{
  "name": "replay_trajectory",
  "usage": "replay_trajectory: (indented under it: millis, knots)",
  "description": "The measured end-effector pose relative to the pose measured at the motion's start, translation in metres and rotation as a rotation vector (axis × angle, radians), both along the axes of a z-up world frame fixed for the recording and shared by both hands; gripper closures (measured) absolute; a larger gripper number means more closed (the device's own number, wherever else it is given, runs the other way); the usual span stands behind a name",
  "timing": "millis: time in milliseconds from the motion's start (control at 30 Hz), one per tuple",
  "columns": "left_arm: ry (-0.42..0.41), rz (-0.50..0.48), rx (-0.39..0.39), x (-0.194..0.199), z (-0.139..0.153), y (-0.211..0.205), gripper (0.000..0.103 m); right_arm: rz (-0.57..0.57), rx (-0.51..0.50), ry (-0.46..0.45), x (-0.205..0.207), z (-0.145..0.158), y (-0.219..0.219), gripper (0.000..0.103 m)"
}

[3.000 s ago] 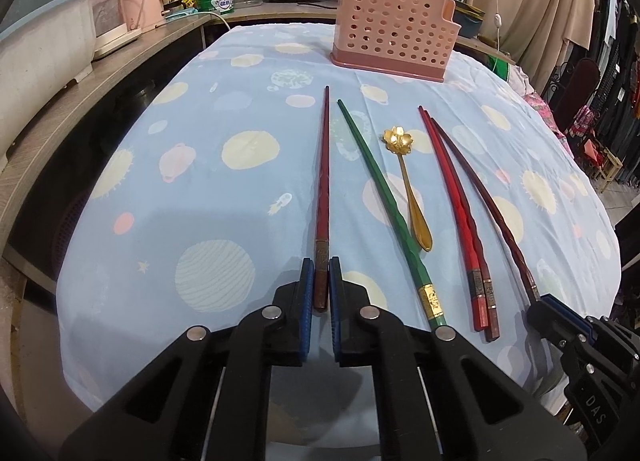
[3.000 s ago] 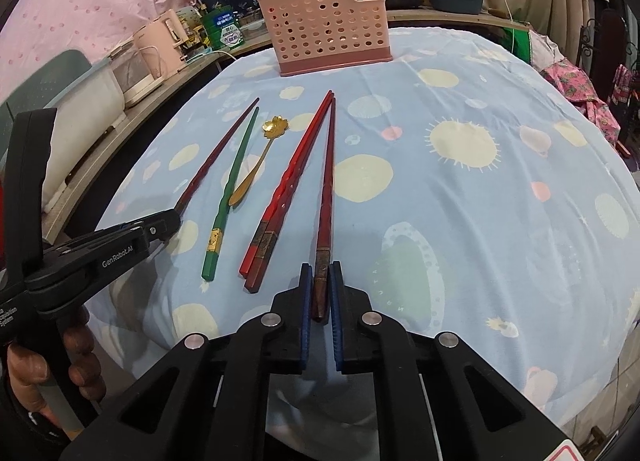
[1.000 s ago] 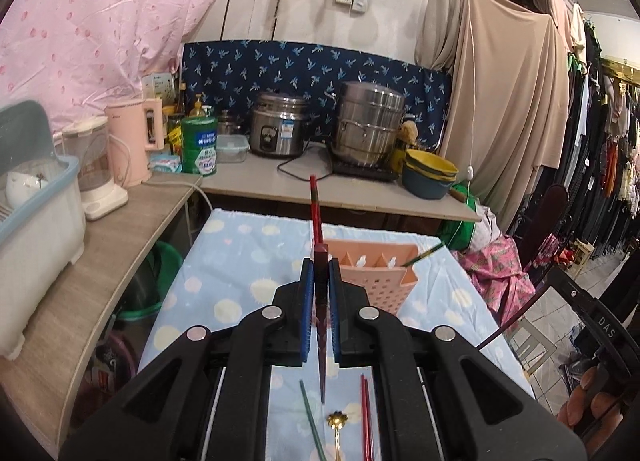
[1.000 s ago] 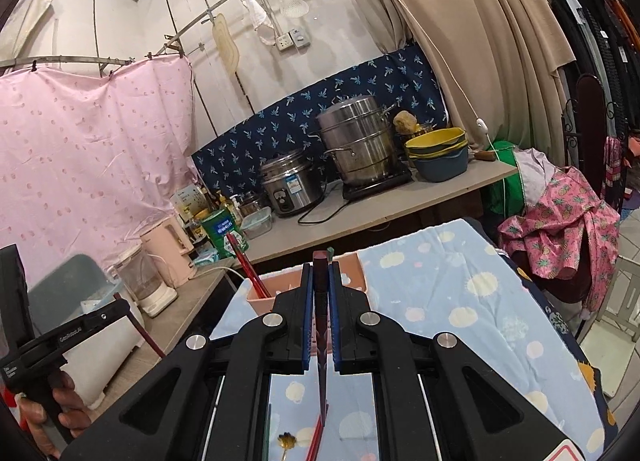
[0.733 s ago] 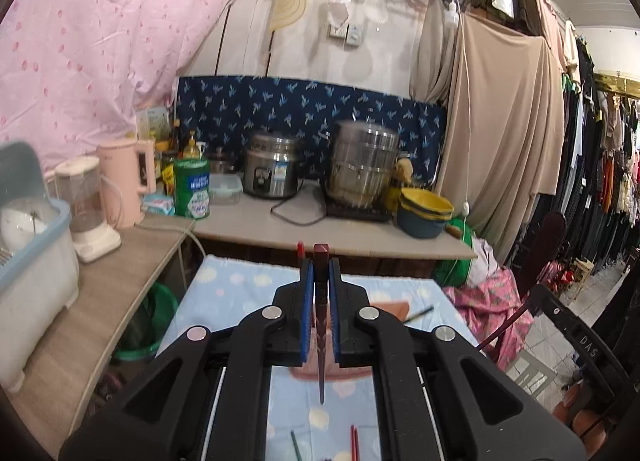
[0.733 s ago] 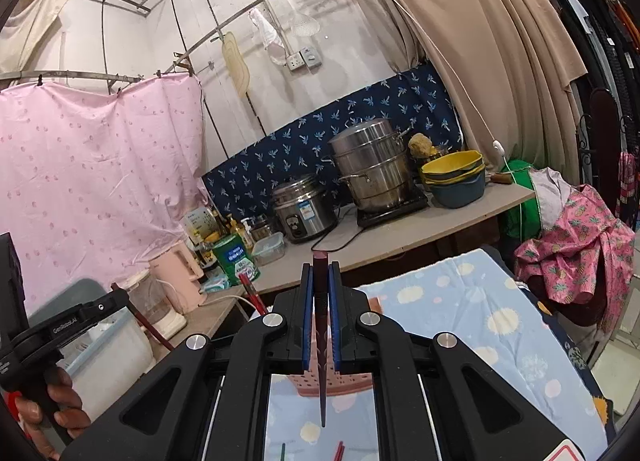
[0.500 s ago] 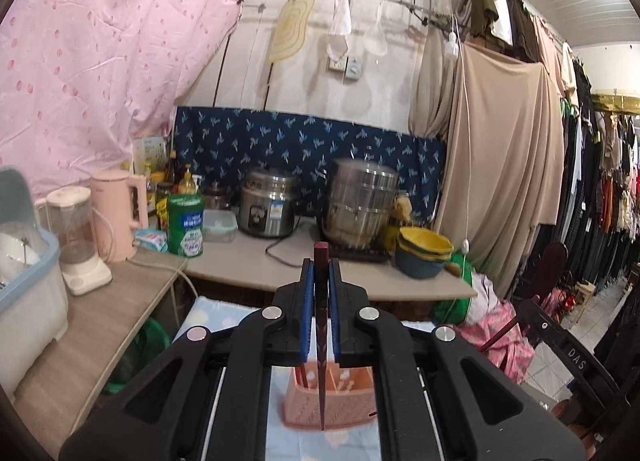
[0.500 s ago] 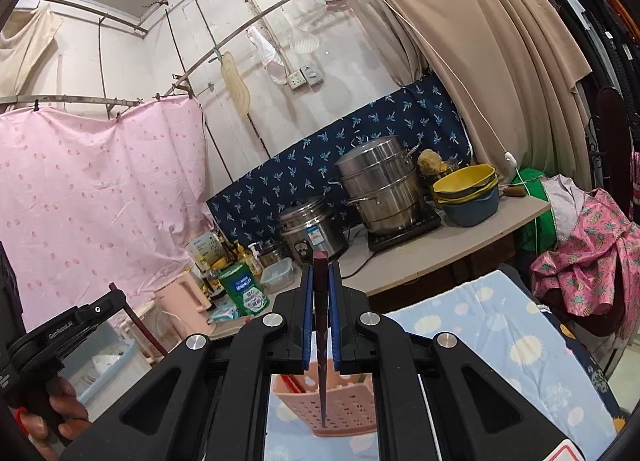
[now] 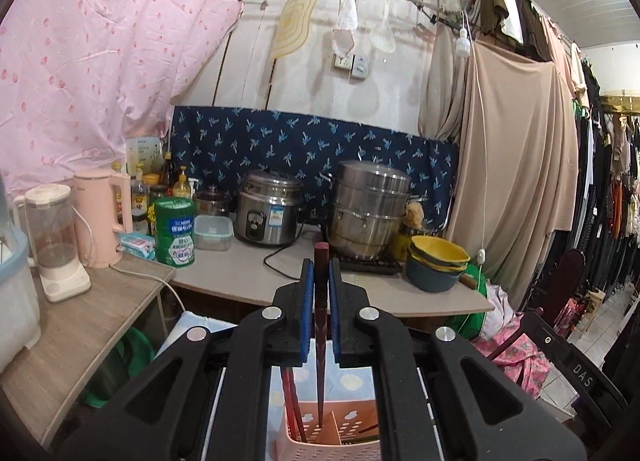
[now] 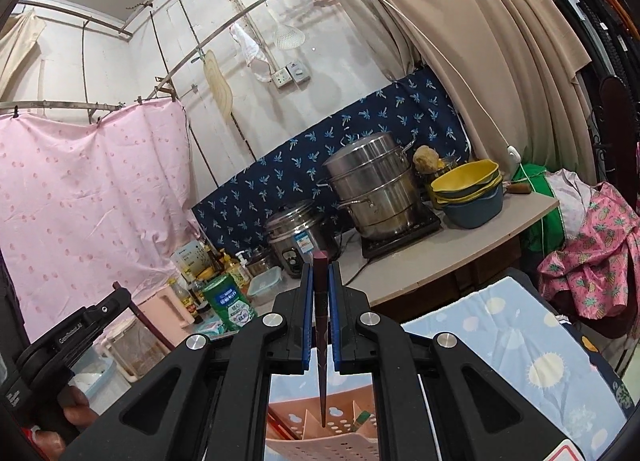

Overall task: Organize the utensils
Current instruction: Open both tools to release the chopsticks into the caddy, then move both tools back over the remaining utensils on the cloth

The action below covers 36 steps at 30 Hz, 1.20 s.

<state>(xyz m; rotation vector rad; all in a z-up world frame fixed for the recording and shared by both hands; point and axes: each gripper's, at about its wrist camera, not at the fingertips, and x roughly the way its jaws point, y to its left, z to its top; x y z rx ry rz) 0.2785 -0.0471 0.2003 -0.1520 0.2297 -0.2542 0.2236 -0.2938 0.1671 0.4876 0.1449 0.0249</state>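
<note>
Left gripper (image 9: 319, 303) clamped on a dark red wooden chopstick (image 9: 320, 341), held vertical, tip down for dropping into the pink perforated plastic utensil basket (image 9: 316, 441) directly below. Right gripper (image 10: 320, 309) likewise closed on a matching dark red chopstick (image 10: 321, 345), poised above the same basket (image 10: 320, 433). Beside: "DAS" and "GenRobot.AI" lettering.

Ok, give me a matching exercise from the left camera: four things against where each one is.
1 dark chopstick
2 green can
3 yellow bowl
4 pink basket

A topping a bowl stack
B below the left claw, red chopsticks inside
C on the counter beside a clear box
D clamped upright

Pairs: 1-D, 2-C, 3-A, 4-B
</note>
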Motion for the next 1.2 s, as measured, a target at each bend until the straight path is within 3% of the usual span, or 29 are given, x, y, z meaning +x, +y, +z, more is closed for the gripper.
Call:
replay_trajectory:
  millis: [267,600,667,833,967,1100,1200]
  knots:
    - [0.081,-0.015,0.033,0.01,-0.036,-0.011,0.096,0.042,-0.035,0.077,0.011,-0.03,0.013,0.096]
    - [0.13,-0.031,0.048,0.005,-0.052,-0.015,0.093,0.058,-0.05,0.137,0.011,-0.044,0.021,0.095]
    - [0.137,-0.029,0.051,0.004,-0.053,-0.015,0.087,0.071,-0.051,0.144,0.01,-0.046,0.023,0.093]
    - [0.136,-0.017,0.04,-0.004,-0.055,-0.011,0.054,0.084,-0.059,0.141,0.003,-0.047,0.027,0.087]
    - [0.154,-0.026,0.033,-0.008,-0.056,-0.006,0.051,0.086,-0.059,0.141,0.001,-0.047,0.029,0.086]
    - [0.162,-0.026,0.034,-0.015,-0.058,-0.001,0.039,0.09,-0.056,0.142,-0.006,-0.047,0.033,0.085]
    - [0.173,-0.034,0.028,-0.022,-0.059,0.004,0.035,0.092,-0.049,0.142,-0.013,-0.048,0.035,0.078]
